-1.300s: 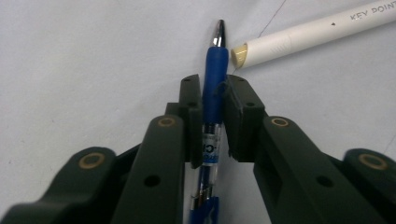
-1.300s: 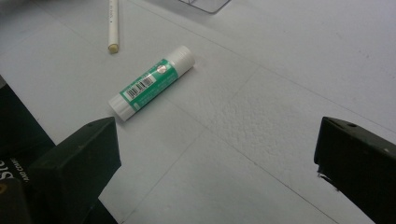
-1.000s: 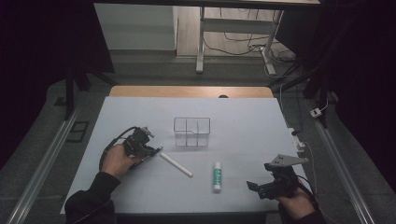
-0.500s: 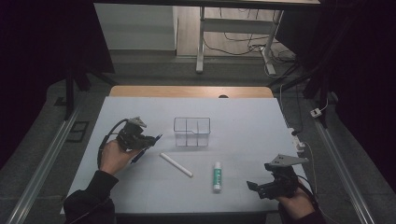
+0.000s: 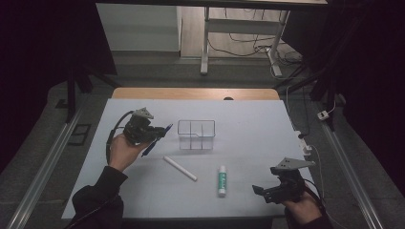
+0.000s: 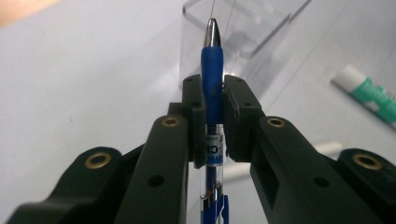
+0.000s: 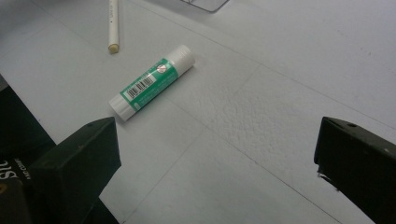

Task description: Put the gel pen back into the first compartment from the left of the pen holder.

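While gripping a blue pen [image 6: 212,70] between closed pads, left claw [image 5: 154,134] held above the desk [image 5: 248,114] at centre left of the high view, just left of the clear organiser [image 5: 196,134]. Pen clamped mid-barrel, silver tip aimed toward the organiser in the left gripper view, tail slanting down toward the desk in the high view. Organiser apparently empty, so no item judged stowed yet. Pickup of the pen judged done; carry to a compartment and release left to do. White stick [image 5: 180,168] lying loose at centre frame, slanted, below the organiser. Green-and-white glue stick [image 5: 222,181] lying just right of it, well apart from the organiser. Right claw [image 5: 265,192] low at lower right of the high view, jaws spread wide and holding nothing, glue stick ahead of them in the right gripper view [image 7: 152,82]. Both loose items likely next for sorting, if the organiser is the goal.
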`<action>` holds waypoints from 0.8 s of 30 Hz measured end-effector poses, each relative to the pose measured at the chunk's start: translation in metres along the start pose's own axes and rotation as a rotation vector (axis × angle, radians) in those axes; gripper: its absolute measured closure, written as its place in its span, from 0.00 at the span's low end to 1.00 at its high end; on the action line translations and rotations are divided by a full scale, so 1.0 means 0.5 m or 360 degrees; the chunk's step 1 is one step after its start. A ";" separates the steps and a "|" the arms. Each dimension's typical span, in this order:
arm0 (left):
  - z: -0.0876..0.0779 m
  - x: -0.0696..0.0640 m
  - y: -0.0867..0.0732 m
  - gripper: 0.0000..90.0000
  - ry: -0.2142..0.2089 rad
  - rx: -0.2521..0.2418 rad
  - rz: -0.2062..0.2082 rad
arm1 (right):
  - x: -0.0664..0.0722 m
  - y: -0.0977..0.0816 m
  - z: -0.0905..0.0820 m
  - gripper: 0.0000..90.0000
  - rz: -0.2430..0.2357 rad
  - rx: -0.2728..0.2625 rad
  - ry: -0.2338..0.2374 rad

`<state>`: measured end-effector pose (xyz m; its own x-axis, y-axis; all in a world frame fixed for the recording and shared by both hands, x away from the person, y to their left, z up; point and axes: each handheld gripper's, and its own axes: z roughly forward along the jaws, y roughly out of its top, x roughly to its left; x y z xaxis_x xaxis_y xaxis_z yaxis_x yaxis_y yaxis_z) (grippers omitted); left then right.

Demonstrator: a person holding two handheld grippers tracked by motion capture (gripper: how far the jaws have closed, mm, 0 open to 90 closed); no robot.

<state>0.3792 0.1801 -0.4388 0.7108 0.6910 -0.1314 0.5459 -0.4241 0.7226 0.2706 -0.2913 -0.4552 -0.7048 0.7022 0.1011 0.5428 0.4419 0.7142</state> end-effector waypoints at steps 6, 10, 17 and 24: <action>-0.003 -0.005 0.042 0.88 0.0008 -0.0068 0.0016 | 0.000 0.000 0.000 0.01 -0.0009 0.0009 0.0000; 0.002 -0.009 0.070 0.88 0.0002 -0.0103 0.0026 | 0.000 0.000 0.000 0.01 -0.0003 0.0000 0.0001; 0.015 -0.016 0.111 0.88 0.0016 -0.0140 0.0054 | 0.000 0.000 0.000 0.01 0.0000 0.0001 0.0002; 0.037 -0.019 0.137 0.88 0.0012 -0.0182 0.0056 | 0.000 0.000 0.000 0.01 -0.0003 0.0001 0.0002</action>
<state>0.4182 0.1338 -0.4007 0.7251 0.6813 -0.0999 0.4661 -0.3788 0.7995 0.2705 -0.2915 -0.4553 -0.7063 0.7007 0.1010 0.5419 0.4434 0.7139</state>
